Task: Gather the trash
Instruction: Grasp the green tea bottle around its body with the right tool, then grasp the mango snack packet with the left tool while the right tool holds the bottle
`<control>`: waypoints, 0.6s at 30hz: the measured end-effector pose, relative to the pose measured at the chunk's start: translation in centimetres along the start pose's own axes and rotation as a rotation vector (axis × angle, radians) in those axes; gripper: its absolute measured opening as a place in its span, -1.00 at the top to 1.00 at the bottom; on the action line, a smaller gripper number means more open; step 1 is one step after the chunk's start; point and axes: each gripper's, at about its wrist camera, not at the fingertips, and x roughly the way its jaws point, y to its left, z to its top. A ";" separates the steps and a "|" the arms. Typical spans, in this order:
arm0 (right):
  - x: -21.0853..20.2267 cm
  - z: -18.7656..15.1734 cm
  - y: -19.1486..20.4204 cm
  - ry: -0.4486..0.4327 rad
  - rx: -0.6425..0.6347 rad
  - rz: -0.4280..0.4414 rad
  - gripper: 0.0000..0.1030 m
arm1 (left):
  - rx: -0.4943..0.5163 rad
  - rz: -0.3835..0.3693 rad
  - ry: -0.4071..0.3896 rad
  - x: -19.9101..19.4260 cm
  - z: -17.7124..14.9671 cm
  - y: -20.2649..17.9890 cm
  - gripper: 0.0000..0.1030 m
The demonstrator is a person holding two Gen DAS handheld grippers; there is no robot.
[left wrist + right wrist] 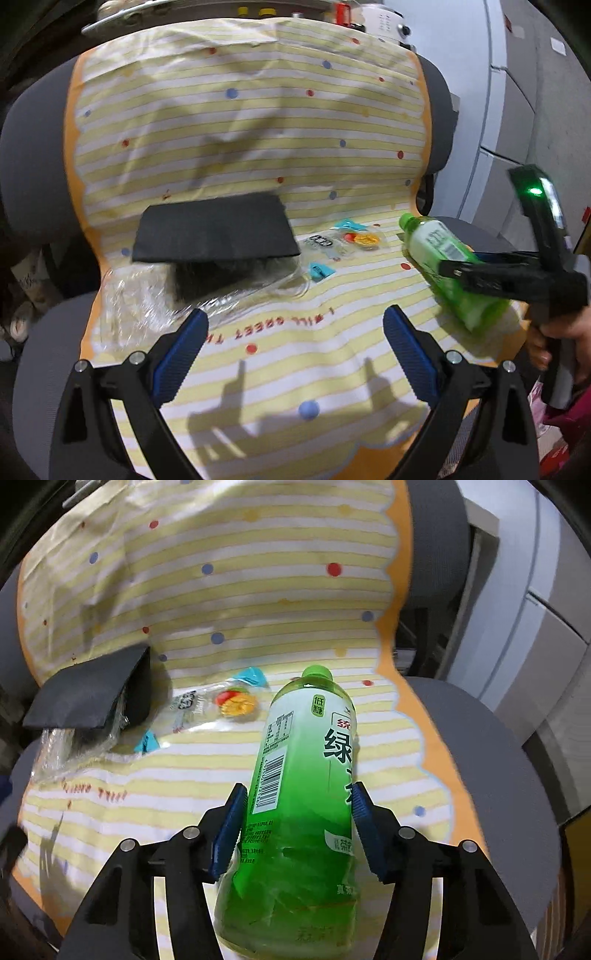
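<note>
A green tea bottle [299, 775] lies on the striped yellow cloth [258, 609] over a grey chair seat. My right gripper [299, 812] has its blue pads on both sides of the bottle, touching it. The bottle also shows in the left wrist view [443, 258], with the right gripper [465, 273] on it. My left gripper [295, 332] is open and empty above the cloth. A black foam piece [214, 230] lies on crumpled clear plastic [140, 299]. A small clear wrapper [343, 240] with an orange print lies between foam and bottle.
The grey chair [33, 155] shows around the cloth's edges. White cabinets [517, 110] stand at the right. Cluttered items [347, 14] sit behind the chair back. The cloth's orange border [436, 753] runs close to the bottle.
</note>
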 end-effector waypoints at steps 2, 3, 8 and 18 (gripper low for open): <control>-0.9 -0.6 -1.1 -0.001 0.008 0.019 -0.10 | 0.012 -0.006 0.005 0.8 0.5 -0.7 -0.77; -1.4 -1.0 -1.6 -0.008 0.013 0.023 -0.10 | 0.009 -0.012 0.009 1.1 0.7 -1.2 -0.75; -4.3 -2.4 -5.1 -0.070 0.081 0.041 -0.10 | -0.007 -0.055 0.050 4.0 2.9 -4.1 -0.68; -5.7 -1.6 -8.9 -0.144 0.143 0.055 -0.11 | -0.001 -0.032 0.209 13.8 7.3 -8.5 -0.76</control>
